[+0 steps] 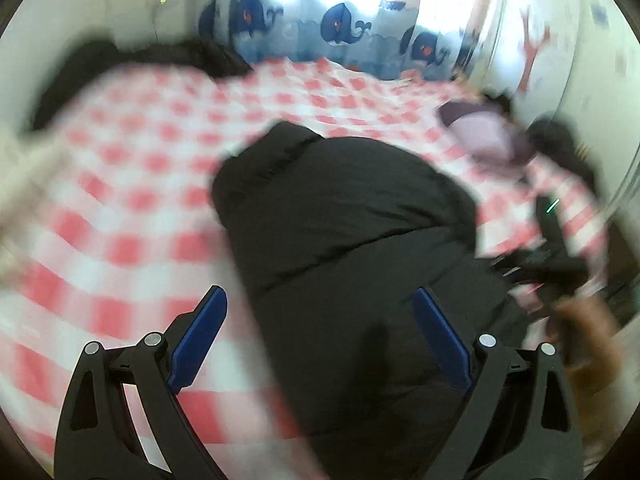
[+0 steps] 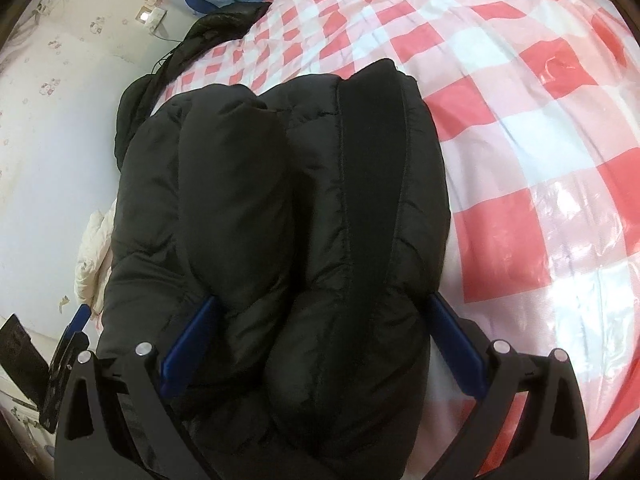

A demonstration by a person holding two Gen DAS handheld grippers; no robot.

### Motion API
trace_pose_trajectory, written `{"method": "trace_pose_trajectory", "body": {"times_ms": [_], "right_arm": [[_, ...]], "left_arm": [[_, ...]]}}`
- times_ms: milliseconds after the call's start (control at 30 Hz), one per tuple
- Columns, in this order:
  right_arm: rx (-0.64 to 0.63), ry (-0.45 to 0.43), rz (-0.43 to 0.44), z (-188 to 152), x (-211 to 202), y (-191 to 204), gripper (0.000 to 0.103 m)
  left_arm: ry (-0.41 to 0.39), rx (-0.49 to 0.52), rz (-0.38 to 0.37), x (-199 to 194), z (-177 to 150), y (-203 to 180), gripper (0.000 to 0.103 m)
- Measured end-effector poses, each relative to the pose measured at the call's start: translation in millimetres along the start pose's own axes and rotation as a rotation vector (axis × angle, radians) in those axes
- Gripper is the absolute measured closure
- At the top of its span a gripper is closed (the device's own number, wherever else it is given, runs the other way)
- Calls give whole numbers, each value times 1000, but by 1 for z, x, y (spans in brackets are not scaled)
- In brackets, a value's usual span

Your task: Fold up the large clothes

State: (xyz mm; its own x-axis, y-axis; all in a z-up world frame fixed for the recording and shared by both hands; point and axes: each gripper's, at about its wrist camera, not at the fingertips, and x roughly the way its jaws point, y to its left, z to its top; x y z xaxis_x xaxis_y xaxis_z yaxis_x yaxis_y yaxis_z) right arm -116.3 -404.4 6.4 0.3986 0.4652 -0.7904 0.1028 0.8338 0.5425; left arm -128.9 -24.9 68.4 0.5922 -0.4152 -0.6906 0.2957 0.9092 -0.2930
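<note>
2 grippers, both with jaws spread, grip nothing. My right gripper (image 2: 320, 340) straddles the black puffer jacket (image 2: 288, 208) on the checked bed (image 2: 540, 140), its length running straight ahead; my left gripper (image 1: 320, 344) hovers near.

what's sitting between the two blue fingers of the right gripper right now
In the right wrist view, the folded black puffer jacket fills the gap of the right gripper. Its bulk bulges between the open blue fingers, over the red-and-white checkered bed cover.
</note>
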Motion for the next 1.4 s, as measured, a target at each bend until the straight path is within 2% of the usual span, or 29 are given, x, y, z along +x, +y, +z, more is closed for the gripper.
{"method": "trace_pose_trajectory", "body": {"times_ms": [100,200,233,367,500,567,700,767,900,967,1000,1033,1100,1133,1200,1267,1333,1400], "right_arm": [[3,19,-9,1,3,2,5],[7,25,-13,2,10,5,5],[7,26,-13,2,12,5,5],[8,21,-18,2,19,9,5],[15,-1,-3,0,27,13,5],[4,-19,5,-2,33,22,5],[-51,-49,74,-1,52,62,5],[-101,-44,121,3,70,94,5],[-176,10,206,9,119,146,5],[-227,53,197,6,146,166,5],[-263,89,166,2,161,175,5],[-280,103,154,1,166,178,5],[-304,122,122,-1,168,180,5],[-301,126,103,0,165,176,5],[-283,129,75,4,153,167,5],[-298,116,33,7,140,166,5],[-320,74,-13,13,124,166,5],[-335,-15,-39,23,107,172,5]], "left_arm": [[42,-275,-133,25,2,57,13],[104,-425,-139,61,-5,94,13],[130,-433,-163,72,-7,96,13],[207,-499,-344,109,-18,94,9],[206,-430,-393,111,-11,77,9],[174,-368,-406,100,-5,69,9],[79,-331,-358,65,7,83,9],[22,-334,-305,39,11,107,9],[-16,-395,-172,5,-4,169,9],[11,-445,-115,0,-18,198,9],[46,-492,-83,-1,-27,216,9],[50,-515,-68,-4,-32,225,9],[10,-533,-28,-21,-36,239,9],[-28,-543,8,-32,-36,243,9],[-95,-523,17,-49,-28,239,9],[-125,-438,19,-54,-14,218,9],[-104,-336,11,-46,-3,196,9],[-44,-267,3,-25,4,177,9]]}}
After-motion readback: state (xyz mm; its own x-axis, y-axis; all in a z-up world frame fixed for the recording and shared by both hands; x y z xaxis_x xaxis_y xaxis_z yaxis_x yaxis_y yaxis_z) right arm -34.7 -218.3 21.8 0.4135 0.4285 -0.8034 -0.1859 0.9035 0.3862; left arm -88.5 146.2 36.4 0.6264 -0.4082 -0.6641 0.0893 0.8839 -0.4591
